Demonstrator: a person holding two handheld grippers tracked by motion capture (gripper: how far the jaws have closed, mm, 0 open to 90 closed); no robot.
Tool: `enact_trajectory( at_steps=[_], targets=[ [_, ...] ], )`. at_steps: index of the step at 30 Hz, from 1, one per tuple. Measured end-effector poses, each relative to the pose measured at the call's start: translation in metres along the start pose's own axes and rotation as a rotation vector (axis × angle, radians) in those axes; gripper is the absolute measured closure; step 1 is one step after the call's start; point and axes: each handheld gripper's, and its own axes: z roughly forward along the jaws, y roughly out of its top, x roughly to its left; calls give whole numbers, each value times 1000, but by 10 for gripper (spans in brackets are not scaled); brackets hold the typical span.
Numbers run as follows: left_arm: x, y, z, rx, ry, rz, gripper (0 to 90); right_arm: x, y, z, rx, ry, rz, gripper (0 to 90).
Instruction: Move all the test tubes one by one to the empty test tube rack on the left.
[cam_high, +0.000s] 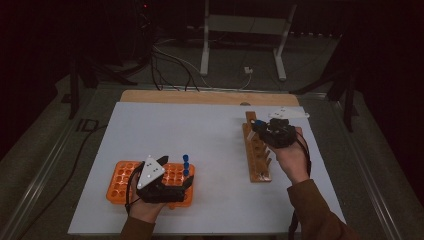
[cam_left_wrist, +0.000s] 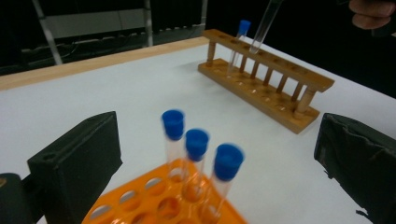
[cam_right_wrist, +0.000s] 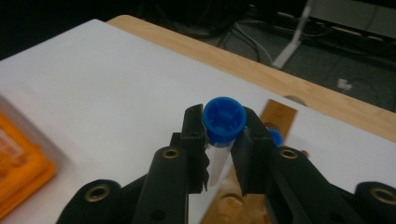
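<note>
The right claw (cam_right_wrist: 219, 140), clamped on a blue-capped tube (cam_right_wrist: 224, 120) above the wooden rack (cam_high: 257, 150) at the counter's right, should lower it plumb into a hole (left claw (cam_left_wrist: 215, 154) gapes empty over the orange tray (cam_high: 120, 187)).

Wooden test-tube rack (cam_left_wrist: 269, 84): light, unpainted wood, satin finish. Orange tube tray (cam_high: 123, 182): smooth moulded plastic, slight sheen. Test tubes (cam_left_wrist: 195, 168): clear and glassy, with blue plastic caps (cam_right_wrist: 224, 119), matt. Table cover (cam_high: 200, 150): white, matt, smooth; bare wood edge (cam_high: 200, 96) behind. Right gripper (cam_right_wrist: 219, 140): matt black plastic, metal eyelets.
</note>
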Motion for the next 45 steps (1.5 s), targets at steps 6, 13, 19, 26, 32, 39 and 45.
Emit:
enact_trajectory(
  at_steps=[6,13,19,26,32,39,45],
  targets=[
    [-16,10,12,8,-21,43,15,12,1,-3,7,57,-12,765],
    [-32,19,25,11,-45,73,35,28,-1,-5,26,117,-41,765],
    [-44,24,36,19,-46,105,46,37,-2,-9,28,185,-21,764],
    [-54,27,50,30,-26,137,71,48,-1,-13,34,238,-26,765],
    [-61,30,61,37,6,140,110,59,0,-17,32,277,-41,764],
    [-68,33,72,33,5,142,257,70,0,-18,45,330,-45,763],
    [-71,35,75,20,20,129,521,74,0,-17,52,357,-45,763]
  ],
)
